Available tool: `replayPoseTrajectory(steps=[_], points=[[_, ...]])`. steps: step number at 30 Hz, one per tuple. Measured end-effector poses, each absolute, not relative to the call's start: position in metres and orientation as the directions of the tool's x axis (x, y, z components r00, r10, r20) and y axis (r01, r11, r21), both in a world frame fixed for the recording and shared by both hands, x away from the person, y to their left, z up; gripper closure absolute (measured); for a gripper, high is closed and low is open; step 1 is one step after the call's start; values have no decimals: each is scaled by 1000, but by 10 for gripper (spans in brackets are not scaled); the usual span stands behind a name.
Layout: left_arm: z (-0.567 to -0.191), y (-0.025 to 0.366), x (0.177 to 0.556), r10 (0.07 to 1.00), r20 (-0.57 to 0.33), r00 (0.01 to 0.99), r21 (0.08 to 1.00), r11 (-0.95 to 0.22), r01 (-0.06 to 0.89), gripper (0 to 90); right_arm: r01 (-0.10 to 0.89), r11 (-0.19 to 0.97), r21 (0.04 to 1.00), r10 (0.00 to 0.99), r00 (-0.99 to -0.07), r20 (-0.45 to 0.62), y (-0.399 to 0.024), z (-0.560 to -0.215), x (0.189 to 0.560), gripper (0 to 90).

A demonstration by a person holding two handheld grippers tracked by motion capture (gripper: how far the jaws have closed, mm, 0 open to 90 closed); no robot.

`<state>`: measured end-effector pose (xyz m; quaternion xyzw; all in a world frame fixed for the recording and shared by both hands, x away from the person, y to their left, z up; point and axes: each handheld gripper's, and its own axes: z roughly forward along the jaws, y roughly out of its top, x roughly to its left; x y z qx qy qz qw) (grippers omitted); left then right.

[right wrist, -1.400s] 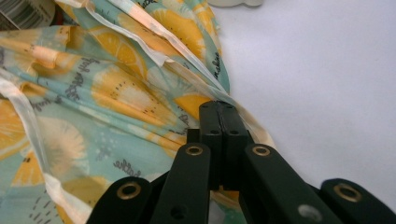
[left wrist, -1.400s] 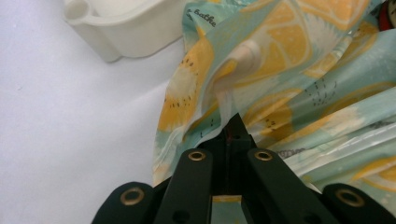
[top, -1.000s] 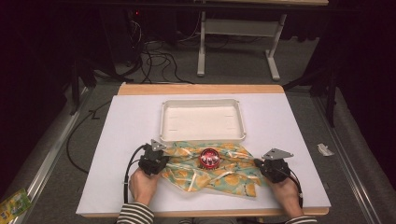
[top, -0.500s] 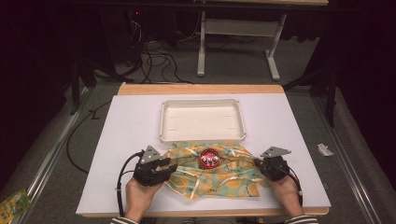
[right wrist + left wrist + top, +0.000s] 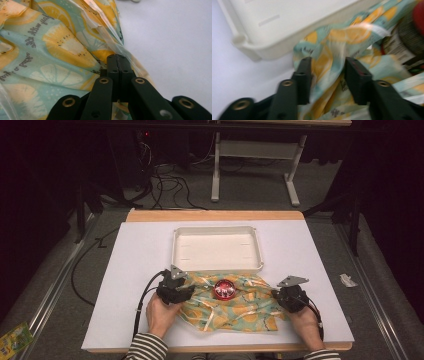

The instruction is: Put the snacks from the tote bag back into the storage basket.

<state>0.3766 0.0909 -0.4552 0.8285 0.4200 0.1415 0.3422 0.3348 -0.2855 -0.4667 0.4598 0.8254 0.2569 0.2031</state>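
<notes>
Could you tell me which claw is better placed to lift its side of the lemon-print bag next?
The right claw: its jaws are shut on the bag edge. The left claw stands open, with the bag merely between its jaws.

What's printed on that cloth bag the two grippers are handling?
Yellow and orange citrus slices with small dark lettering on pale teal cloth; the right gripper view shows it best.

cloth (image 5: 240,305): printed fabric, matt | tray (image 5: 218,265): smooth white plastic | ball (image 5: 224,289): glossy
</notes>
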Motion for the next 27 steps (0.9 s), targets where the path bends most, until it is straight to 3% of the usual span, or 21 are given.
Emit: replayPoseTrajectory(steps=[4, 8, 11, 17, 18, 19, 27], points=[[-466, 98, 377, 794, -59, 605, 674, -416, 611, 776, 656, 445, 610, 863, -495, -98, -286, -467, 335, 900], [-470, 103, 377, 786, -39, 616, 671, -437, 600, 867, 653, 443, 614, 864, -495, -98, -286, -467, 334, 900], [-475, 114, 379, 786, -101, 610, 693, -385, 610, 875, 650, 426, 629, 869, -487, -85, -289, -469, 332, 900], [-477, 111, 373, 779, -36, 626, 709, -421, 566, 869, 650, 470, 598, 863, -481, -155, -281, -466, 331, 900], [-477, 111, 373, 780, -37, 624, 710, -419, 566, 869, 652, 459, 604, 866, -481, -138, -281, -465, 330, 900], [-477, 111, 373, 783, -37, 621, 711, -416, 567, 868, 647, 455, 612, 863, -490, -124, -281, -464, 328, 807], [-477, 110, 372, 780, -31, 625, 715, -420, 560, 865, 539, 429, 725, 834, -544, -90, -273, -436, 303, 777]])
